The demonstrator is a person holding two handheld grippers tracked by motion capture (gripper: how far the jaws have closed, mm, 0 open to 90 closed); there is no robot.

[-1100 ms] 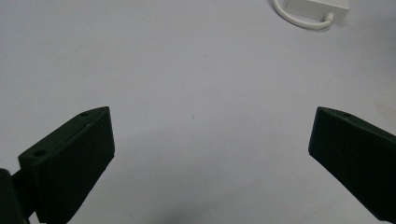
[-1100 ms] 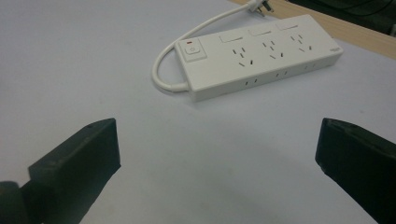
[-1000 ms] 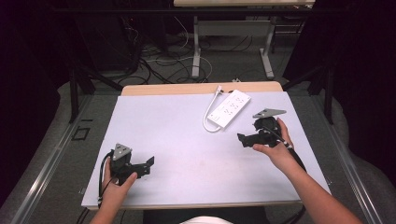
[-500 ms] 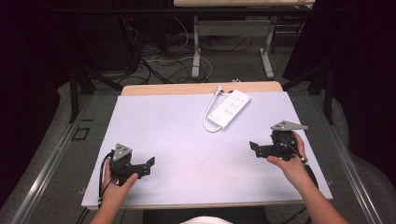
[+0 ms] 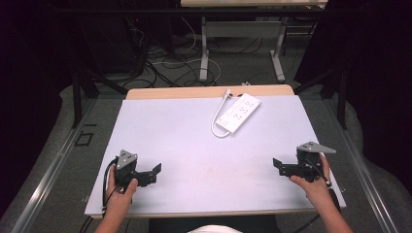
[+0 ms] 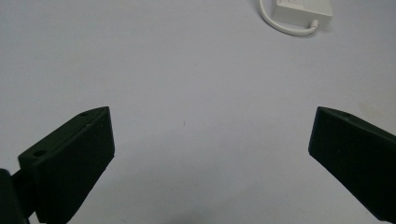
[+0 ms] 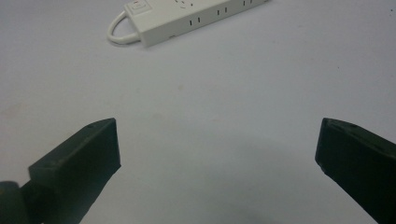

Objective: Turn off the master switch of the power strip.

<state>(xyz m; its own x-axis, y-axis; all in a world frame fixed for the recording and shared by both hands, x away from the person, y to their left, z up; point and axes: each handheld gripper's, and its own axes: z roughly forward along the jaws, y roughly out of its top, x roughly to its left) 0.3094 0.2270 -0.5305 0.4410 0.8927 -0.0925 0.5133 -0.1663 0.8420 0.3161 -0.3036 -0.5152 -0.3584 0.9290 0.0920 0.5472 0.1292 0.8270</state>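
White table (image 5: 194, 141), power strip (image 5: 238, 113) at its far edge, a gripper at each near corner.

Broad bare surface between the strip and the near edge. Near-left of the strip, left gripper (image 5: 156, 171), jaws spread wide, holding nothing; near-right of it, right gripper (image 5: 275, 164), equally wide and empty. Strip lying diagonally, white cord looped beside it; no legible writing.

Smooth white plastic power strip (image 5: 238, 113)

High view overhead, facing forward; gripper views low (near tabletop), sharing power strip (image 5: 238, 114).
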